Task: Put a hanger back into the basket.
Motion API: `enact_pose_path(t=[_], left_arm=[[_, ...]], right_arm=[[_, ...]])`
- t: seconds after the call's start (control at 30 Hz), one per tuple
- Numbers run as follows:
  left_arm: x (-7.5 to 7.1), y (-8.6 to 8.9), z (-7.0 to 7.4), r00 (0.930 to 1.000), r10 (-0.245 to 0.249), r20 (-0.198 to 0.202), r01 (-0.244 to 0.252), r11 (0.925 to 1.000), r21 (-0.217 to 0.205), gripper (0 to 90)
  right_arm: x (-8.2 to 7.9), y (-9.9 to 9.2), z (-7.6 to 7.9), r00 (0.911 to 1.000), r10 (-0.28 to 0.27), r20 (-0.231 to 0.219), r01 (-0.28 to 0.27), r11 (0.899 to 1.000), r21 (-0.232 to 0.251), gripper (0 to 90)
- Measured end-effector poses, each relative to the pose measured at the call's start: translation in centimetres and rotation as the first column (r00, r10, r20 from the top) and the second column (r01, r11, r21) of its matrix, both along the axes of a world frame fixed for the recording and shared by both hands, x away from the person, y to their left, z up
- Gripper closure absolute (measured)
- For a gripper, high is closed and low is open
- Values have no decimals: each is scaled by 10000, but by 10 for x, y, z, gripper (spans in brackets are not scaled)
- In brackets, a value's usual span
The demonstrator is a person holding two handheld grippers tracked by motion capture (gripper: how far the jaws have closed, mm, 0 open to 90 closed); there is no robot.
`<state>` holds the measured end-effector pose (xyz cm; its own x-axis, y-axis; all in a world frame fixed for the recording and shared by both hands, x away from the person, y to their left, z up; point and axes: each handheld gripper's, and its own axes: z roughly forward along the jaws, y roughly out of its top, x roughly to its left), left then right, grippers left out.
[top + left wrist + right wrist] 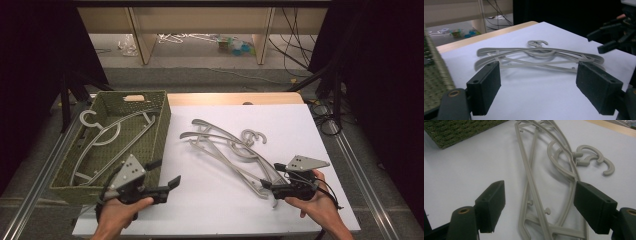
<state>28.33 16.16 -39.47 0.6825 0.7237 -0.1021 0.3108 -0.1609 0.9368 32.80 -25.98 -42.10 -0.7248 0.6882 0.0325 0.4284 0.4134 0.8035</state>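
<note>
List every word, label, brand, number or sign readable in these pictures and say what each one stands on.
None: no readable text stands anywhere.
The grey hangers on the white table are plain.
The woven basket and the hanger inside it carry no label.
The grey plates on the left gripper and right gripper are unmarked.
Small colourful items on the far floor are too blurred to read.

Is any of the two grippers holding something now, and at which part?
Nothing is held. The left gripper is open over the bare table. The right gripper is open at the end of the hangers, not clamped.
</note>
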Motion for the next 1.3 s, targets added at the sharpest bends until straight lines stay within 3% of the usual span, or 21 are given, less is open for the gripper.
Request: enact_pose_path(t=[0.03, 0.17, 0.2, 0.23, 0.3, 0.33, 0.4, 0.43, 0.47, 0.57, 0.6, 0.7, 0.87, 0.93, 1.0, 1.03, 1.1, 1.23, 1.3], left_arm=[[-1, -3, -5, 9997, -223, 94, 222, 9997, 138, 190], [-6, -12, -19, 9994, -314, -158, 309, 9992, -260, 172], [-7, -14, -23, 9995, -316, -76, 315, 9994, -160, 172], [-7, -15, -26, 9985, -549, 88, 547, 9983, 199, 172], [-7, -15, -26, 9964, -838, 148, 833, 9961, 292, 171], [-8, -15, -26, 9974, -721, 39, 721, 9974, -66, 171], [-9, -11, -24, 9983, -516, 252, 523, 9983, -266, 171], [-9, -9, -24, 9977, -555, 400, 564, 9982, -214, 170], [-11, -9, -25, 9988, -420, 270, 430, 9983, -386, 170], [-11, -6, -26, 9977, -522, 441, 533, 9983, -235, 169], [-12, -7, -28, 9988, -358, 345, 370, 9987, -344, 169], [-12, -5, -32, 9979, -515, 387, 525, 9983, -266, 169], [-12, -7, -37, 9976, -580, 378, 579, 9983, 50, 169], [-12, -8, -39, 9967, -713, 384, 712, 9975, 34, 169], [-12, -10, -40, 9966, -723, 386, 717, 9973, 168, 167], [-11, -10, -40, 9953, -827, 494, 819, 9965, 185, 160], [-12, -11, -40, 9965, -748, 366, 744, 9971, 134, 159], [-12, -11, -43, 9949, -911, 429, 902, 9957, 227, 160], [-12, -11, -43, 9948, -923, 419, 914, 9955, 250, 160]], right_arm=[[0, 0, 0, 10000, -30, 37, 30, 10000, -21, 260], [0, 1, -1, 10000, 89, 32, -89, 10000, -42, 261], [0, 1, -1, 10000, 36, 34, -36, 10000, -61, 261], [-1, 1, -2, 10000, -1, -35, 1, 10000, -26, 260], [0, 1, -2, 10000, 38, -11, -38, 10000, -46, 260], [0, 1, -2, 10000, 5, -26, -5, 10000, -46, 260], [1, 0, -2, 10000, -30, 47, 31, 10000, -76, 260], [2, -1, -2, 10000, -46, -10, 46, 10000, -46, 260], [4, -1, -2, 10000, -47, 55, 48, 10000, -57, 260], [8, -3, -3, 9998, -176, 59, 176, 9998, -102, 260], [10, -3, -4, 9998, -217, 45, 217, 9997, -133, 260], [25, -7, -7, 9982, -550, -219, 544, 9982, -269, 262], [45, -9, -10, 9943, -858, -638, 826, 9953, -507, 280], [60, -9, -15, 9918, -943, -865, 848, 9907, -1067, 294], [64, -9, -16, 9898, -1010, -1006, 887, 9888, -1199, 307], [71, -8, -20, 9834, -1227, -1339, 1049, 9856, -1324, 331], [75, -8, -23, 9847, -1234, -1231, 1062, 9848, -1376, 339], [90, -3, -32, 9788, -1170, -1681, 866, 9802, -1779, 430], [93, -3, -34, 9795, -1101, -1684, 787, 9800, -1828, 453]])
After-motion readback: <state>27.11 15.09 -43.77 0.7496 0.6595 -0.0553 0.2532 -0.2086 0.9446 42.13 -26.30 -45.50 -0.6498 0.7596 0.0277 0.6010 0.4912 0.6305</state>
